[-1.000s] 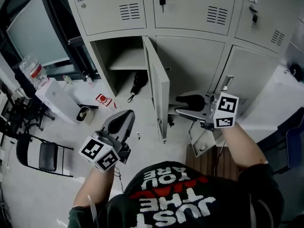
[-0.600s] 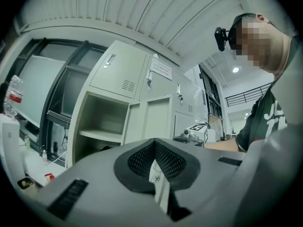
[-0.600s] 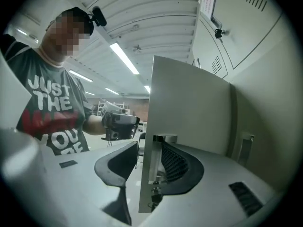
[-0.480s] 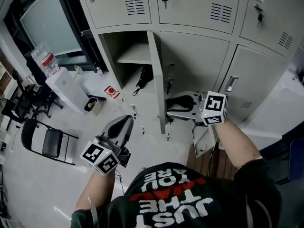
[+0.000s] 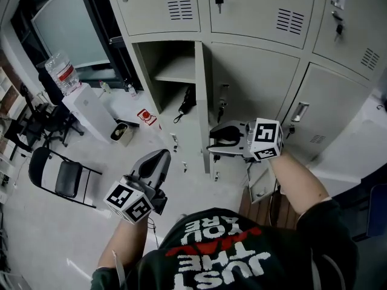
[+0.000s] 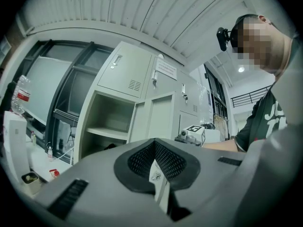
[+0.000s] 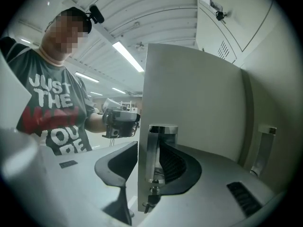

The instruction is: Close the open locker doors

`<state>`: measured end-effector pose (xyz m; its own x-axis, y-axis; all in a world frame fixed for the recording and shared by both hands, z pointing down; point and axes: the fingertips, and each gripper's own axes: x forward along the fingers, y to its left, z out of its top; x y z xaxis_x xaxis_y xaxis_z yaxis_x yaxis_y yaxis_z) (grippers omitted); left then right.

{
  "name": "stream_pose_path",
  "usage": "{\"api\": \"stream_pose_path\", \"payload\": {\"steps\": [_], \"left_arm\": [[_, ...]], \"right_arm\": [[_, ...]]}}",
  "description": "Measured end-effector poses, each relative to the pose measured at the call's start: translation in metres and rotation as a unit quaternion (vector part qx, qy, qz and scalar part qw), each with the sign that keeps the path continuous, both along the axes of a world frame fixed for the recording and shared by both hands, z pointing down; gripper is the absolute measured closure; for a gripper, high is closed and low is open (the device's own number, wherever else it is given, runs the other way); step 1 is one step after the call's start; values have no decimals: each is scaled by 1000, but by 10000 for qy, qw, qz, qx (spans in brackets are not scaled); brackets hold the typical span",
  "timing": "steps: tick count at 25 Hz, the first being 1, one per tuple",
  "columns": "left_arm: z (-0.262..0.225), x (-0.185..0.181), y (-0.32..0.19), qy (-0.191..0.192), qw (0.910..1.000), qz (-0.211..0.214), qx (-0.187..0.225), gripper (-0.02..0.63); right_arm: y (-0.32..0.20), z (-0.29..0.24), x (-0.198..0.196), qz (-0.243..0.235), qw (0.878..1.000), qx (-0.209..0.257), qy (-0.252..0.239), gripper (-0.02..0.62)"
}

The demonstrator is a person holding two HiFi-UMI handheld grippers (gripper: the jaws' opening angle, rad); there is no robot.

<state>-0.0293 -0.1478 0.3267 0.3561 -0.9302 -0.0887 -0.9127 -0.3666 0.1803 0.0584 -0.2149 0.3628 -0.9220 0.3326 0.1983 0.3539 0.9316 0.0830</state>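
Right tool (image 5: 216,140), jaws spread, is straddling the edge of the open locker door (image 5: 204,107); pushing steadily sideways near the latch (image 7: 158,145) is looking wisest.

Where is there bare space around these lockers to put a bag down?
The shelf in the open locker is bare. So is the floor between the chair and the person. Crowded: the locker's bottom holds a dark thing, and clutter lies by the white box.
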Motion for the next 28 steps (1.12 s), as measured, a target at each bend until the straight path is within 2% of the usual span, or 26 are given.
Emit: {"api": "stream_pose_path", "payload": {"steps": [8,16,22,28], "left_arm": [[3,-20,-5,39,10000,-41,24,598],[9,-60,-11,140,9998,9,118,598],[11,-108,-24,164,9994,273,123,598],[4,-157,-41,103,9973,714,97,598]], "right_arm": [[10,0,-25,-422,9991,-13,17,466],[17,0,-69,-645,9979,21,31,485],[10,1,-118,-341,9992,199,47,517],[-7,0,-168,410,9987,308,-3,534]]}}
